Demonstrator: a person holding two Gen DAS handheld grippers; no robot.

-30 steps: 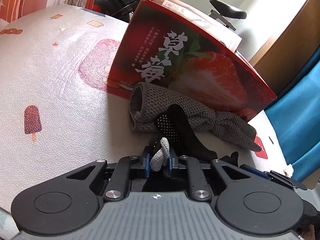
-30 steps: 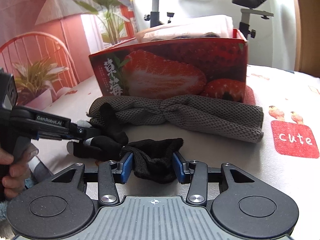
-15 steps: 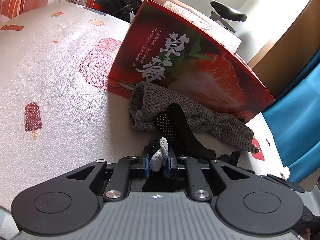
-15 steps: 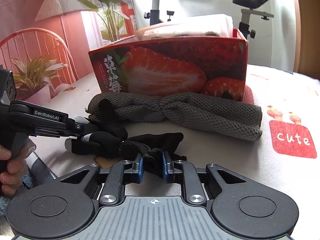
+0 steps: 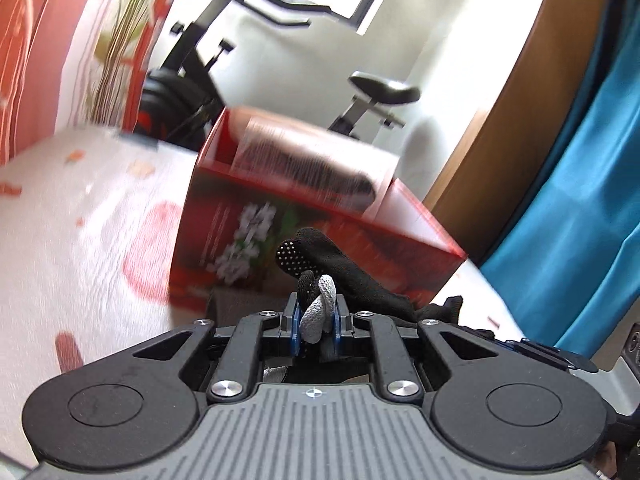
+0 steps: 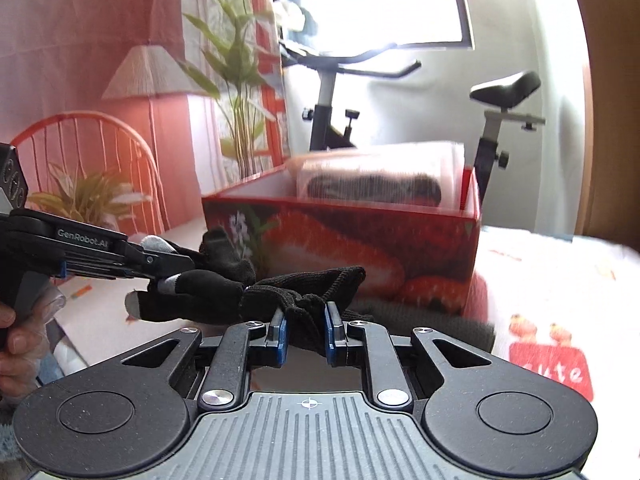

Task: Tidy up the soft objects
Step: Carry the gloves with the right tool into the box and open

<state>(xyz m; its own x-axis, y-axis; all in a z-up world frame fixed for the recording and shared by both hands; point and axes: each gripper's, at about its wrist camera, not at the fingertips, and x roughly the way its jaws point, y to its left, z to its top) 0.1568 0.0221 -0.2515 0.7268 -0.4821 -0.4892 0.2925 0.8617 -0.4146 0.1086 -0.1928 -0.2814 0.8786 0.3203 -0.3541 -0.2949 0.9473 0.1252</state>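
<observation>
A black knit glove [image 6: 256, 292] with grey fingertips hangs in the air, stretched between both grippers. My left gripper [image 5: 316, 318] is shut on its finger end; the glove [image 5: 340, 268] sticks up past the pads. My right gripper [image 6: 305, 334] is shut on the glove's cuff. The left gripper [image 6: 120, 256] shows at the left of the right wrist view. The red strawberry box [image 6: 360, 240] stands just behind the glove, open on top, with a white packet [image 6: 376, 176] inside. A grey mesh cloth [image 6: 424, 320] lies at the box's foot, mostly hidden.
The table [image 5: 80, 240] has a white cover printed with popsicles and a "cute" patch [image 6: 552, 368]. An exercise bike [image 6: 400, 100] stands behind the box. A blue curtain [image 5: 580, 180] hangs at the right, a red chair [image 6: 88, 160] and plants at the left.
Both grippers have lifted the black glove off the table, up to about the height of the box's rim. The right gripper closed on the cuff a moment before. The grey cloth stayed down.
</observation>
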